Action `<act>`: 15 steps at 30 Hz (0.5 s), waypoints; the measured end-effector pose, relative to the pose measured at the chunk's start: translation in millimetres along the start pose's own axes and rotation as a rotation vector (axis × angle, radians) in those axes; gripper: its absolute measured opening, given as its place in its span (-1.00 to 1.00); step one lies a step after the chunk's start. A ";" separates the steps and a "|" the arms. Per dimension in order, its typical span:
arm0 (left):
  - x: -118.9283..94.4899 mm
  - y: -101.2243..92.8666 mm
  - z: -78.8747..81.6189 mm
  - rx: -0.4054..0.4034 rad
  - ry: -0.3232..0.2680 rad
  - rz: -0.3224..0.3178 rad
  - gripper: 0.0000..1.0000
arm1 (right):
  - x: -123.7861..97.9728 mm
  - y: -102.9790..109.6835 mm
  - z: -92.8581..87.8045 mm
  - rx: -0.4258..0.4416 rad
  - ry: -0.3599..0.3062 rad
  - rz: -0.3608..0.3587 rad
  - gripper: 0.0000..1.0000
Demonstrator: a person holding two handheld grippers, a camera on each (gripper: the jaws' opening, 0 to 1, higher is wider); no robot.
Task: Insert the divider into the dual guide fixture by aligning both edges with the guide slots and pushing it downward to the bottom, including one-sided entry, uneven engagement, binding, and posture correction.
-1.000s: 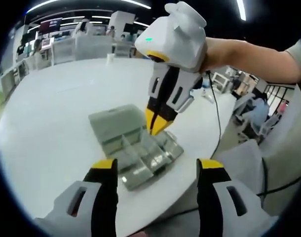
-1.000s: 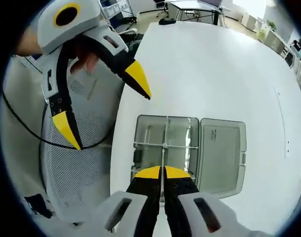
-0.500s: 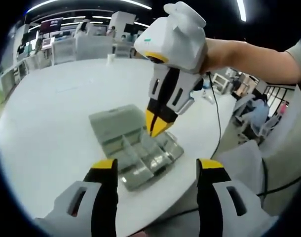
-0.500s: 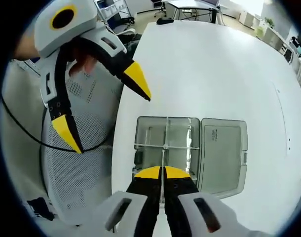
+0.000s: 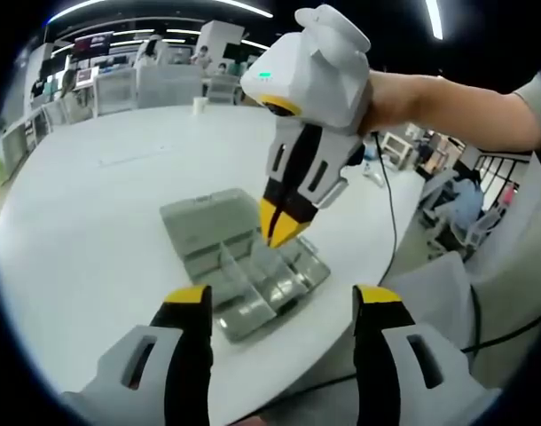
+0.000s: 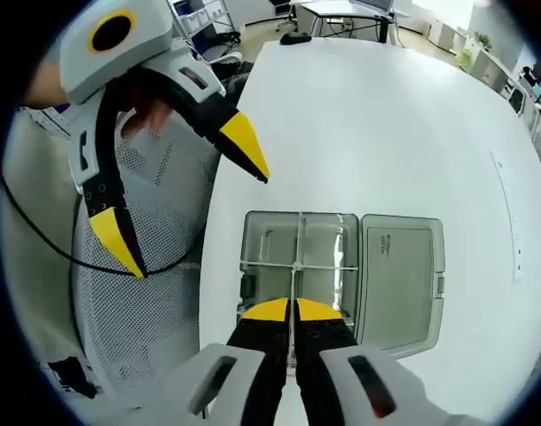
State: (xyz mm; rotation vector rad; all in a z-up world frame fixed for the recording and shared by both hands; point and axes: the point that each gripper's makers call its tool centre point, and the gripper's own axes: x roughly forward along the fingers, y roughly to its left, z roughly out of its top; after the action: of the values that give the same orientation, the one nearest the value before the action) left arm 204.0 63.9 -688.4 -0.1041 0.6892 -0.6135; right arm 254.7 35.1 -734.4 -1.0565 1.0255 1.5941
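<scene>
Translucent grey box [image 6: 341,266] sits near desk [image 6: 386,115] edge, lid [image 6: 399,280] laid flat beside the tray. Clear divider [image 6: 294,288] stands upright in tray along its long axis, crossing a short cross-piece [image 6: 297,264] already seated. Right hand-held gripper [image 6: 294,310] is directly above, yellow tips pressed together on divider's top edge, pinching it; same seen from left gripper view, right hand-held gripper [image 5: 279,232] pointing down into the box [image 5: 244,266]. Left hand-held gripper [image 5: 284,297] hovers off to the side, jaws spread wide, holding nothing; in right gripper view it [image 6: 182,209] hangs over a mesh chair [image 6: 137,293] just past desk edge. Status, est.: divider entered, looks roughly square to walls, but can't tell if both ends are in slots or if bottomed out. Remaining: confirm even engagement, push to bottom, release.
</scene>
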 end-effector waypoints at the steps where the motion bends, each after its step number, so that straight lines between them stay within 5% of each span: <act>1: 0.1 -0.2 0.0 0.000 0.000 -0.001 0.26 | -0.3 0.3 -0.4 -0.001 0.001 -0.002 -1.00; 15: -1.6 0.4 1.3 0.000 -0.008 0.002 0.25 | -2.3 3.6 1.2 0.000 0.028 -0.016 -1.00</act>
State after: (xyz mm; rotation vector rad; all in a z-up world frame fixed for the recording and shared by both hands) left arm 203.9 65.0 -686.6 -0.1060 0.6821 -0.6106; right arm 251.5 34.9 -731.4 -1.0874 1.0336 1.5706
